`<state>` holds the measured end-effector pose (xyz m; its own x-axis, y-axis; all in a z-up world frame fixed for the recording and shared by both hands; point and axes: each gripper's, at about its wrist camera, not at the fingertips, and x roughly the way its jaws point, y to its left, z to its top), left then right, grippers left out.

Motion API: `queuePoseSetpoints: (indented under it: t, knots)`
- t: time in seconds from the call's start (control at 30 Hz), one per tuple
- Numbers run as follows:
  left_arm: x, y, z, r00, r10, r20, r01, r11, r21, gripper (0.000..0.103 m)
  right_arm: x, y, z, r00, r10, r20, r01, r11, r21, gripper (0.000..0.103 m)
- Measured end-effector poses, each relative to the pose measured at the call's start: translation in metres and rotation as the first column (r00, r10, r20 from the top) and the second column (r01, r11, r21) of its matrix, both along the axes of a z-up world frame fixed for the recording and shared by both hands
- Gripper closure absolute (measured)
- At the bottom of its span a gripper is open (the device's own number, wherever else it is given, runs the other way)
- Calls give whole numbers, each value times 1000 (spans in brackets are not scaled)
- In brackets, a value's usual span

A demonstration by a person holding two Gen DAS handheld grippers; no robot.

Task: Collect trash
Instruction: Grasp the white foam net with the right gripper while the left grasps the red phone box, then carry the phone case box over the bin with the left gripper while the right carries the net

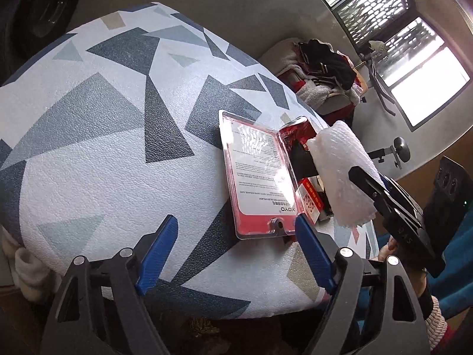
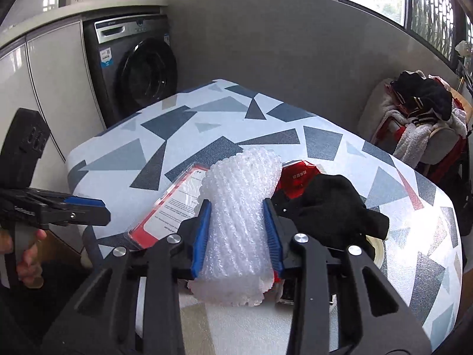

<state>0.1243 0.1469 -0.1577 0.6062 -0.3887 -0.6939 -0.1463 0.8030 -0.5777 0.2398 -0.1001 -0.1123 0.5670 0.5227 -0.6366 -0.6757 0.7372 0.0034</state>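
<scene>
The roll of bubble wrap (image 2: 236,224) is pinched between the blue pads of the right gripper (image 2: 238,229), lifted above the table (image 2: 414,251) near its edge. Beside the roll lie a red blister pack (image 1: 260,174), a red wrapper (image 2: 298,182) and a black cloth (image 2: 337,210). The left gripper (image 1: 236,251) hovers spread wide and empty before the pack; beyond it the patterned tabletop lies bare.

Red can (image 2: 298,182) half hidden behind black cloth (image 2: 334,207).

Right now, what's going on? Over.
Right hand-held gripper shut on bubble wrap. Left hand-held gripper open, by red package. Can, black cloth on table.
</scene>
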Motion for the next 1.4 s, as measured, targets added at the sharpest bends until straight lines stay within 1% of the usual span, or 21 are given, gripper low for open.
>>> queuePoseSetpoints:
  t: [0.1, 0.17, 0.27, 0.33, 0.37, 0.43, 0.5, 0.63, 0.7, 0.73, 0.77, 0.83, 0.87, 0.93, 1.0, 1.03, 1.13, 1.2, 1.27, 1.33, 1.4]
  knots:
    - [14, -4, -8, 1000, 4, -25, -5, 999, -41, 29, -15, -30, 10, 999, -46, 2, 45, 996, 79, 66]
    - [26, -3, -12, 999, 11, -39, -13, 999, -52, 32, -24, -49, 11, 997, -73, -9, 73, 991, 112, 66]
    - [43, 4, -18, 997, 40, -59, -43, 998, -54, 40, -35, -78, 9, 993, -111, -39, 116, 978, 171, 66]
    - [54, 10, -21, 996, 61, -66, -65, 996, -57, 48, -40, -93, 6, 989, -133, -62, 143, 968, 204, 66]
    - [61, 13, -22, 995, 69, -70, -73, 996, -57, 50, -43, -100, 4, 987, -144, -68, 155, 964, 214, 66]
    - [73, 15, -25, 995, 74, -73, -78, 995, -55, 61, -49, -110, 2, 984, -162, -74, 175, 958, 227, 66]
    - [84, 16, -27, 994, 79, -77, -83, 995, -51, 61, -55, -118, 1, 982, -175, -75, 188, 954, 236, 66]
    - [101, 12, -31, 995, 71, -75, -77, 994, -76, 61, -63, -126, 0, 981, -181, -73, 193, 952, 238, 66]
    - [108, 10, -31, 995, 66, -72, -71, 995, -70, 61, -66, -128, 0, 981, -182, -72, 194, 951, 241, 66]
    - [110, 8, -30, 995, 63, -73, -67, 996, -54, 62, -67, -130, 0, 980, -182, -74, 195, 950, 243, 66]
    - [112, 5, -30, 995, 58, -78, -60, 998, -22, 64, -68, -131, 0, 980, -185, -74, 197, 950, 243, 66]
    - [115, -2, -26, 995, 44, -94, -37, 997, 72, 77, -70, -132, -1, 979, -189, -72, 201, 951, 235, 66]
    - [116, -6, -25, 995, 34, -97, -23, 993, 116, 79, -71, -133, -2, 979, -189, -74, 201, 951, 233, 66]
    - [116, -8, -23, 995, 20, -94, -6, 989, 148, 84, -72, -134, -3, 979, -188, -80, 202, 950, 239, 66]
    - [116, -10, -16, 996, 9, -90, 8, 981, 192, 93, -74, -134, -4, 979, -187, -83, 202, 950, 237, 66]
    - [115, -13, -10, 997, -13, -71, 28, 976, 215, 98, -75, -133, -5, 979, -186, -82, 201, 951, 234, 66]
    - [108, -25, 20, 996, -90, 10, 83, 950, 301, 99, -80, -133, -1, 981, -181, -67, 192, 955, 228, 66]
    - [101, -31, 41, 988, -141, 63, 114, 941, 320, 99, -84, -134, 1, 982, -180, -58, 189, 954, 232, 66]
    - [90, -41, 59, 973, -205, 109, 157, 927, 341, 99, -86, -136, 4, 981, -184, -54, 192, 952, 240, 66]
    - [74, -55, 73, 955, -263, 135, 194, 902, 385, 99, -89, -138, 7, 981, -188, -51, 195, 948, 251, 66]
    - [60, -67, 83, 935, -317, 156, 231, 883, 408, 99, -93, -139, 9, 980, -191, -47, 197, 946, 259, 66]
